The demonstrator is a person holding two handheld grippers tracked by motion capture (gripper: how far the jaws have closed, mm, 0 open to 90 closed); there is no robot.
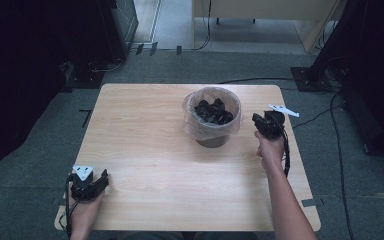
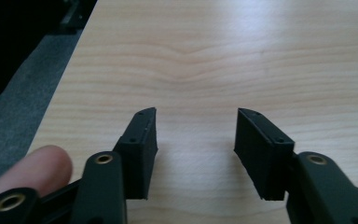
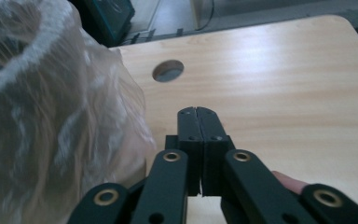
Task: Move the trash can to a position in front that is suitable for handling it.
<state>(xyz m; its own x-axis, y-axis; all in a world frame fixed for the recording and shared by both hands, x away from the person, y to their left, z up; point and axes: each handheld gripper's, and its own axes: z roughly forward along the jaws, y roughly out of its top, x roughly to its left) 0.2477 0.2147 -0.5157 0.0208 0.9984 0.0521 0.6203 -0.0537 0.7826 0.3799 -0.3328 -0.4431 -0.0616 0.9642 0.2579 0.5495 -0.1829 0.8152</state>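
While most of the wooden table (image 1: 145, 140) lies bare, a small bin (image 1: 212, 122) stands toward the far edge, right of centre, lined with a clear crinkled plastic bag (image 3: 51, 116) and holding dark crumpled pieces (image 1: 213, 112). Wide free room runs across the left half and along the near edge. Table is pale wood grain, rounded corners, with a round hole (image 3: 168, 70) near the far edge seen in the right gripper view.

Left gripper (image 1: 103, 176) rests at the near left corner, held in the left hand (image 1: 84, 212), pointing right and inward; in the left gripper view (image 2: 196, 135) its jaws stand well spread over bare wood, nothing between them, a fingertip (image 2: 32, 172) at the lower left.

Right gripper (image 1: 256, 119) sits just beside the bin's right side, near the right edge, held by the right hand (image 1: 271, 152) with the forearm reaching forward from the near edge. In its own view (image 3: 197, 112) the jaws are pressed together, empty, the bag just to their left. Grippers are black, blocky, with brass rivets.
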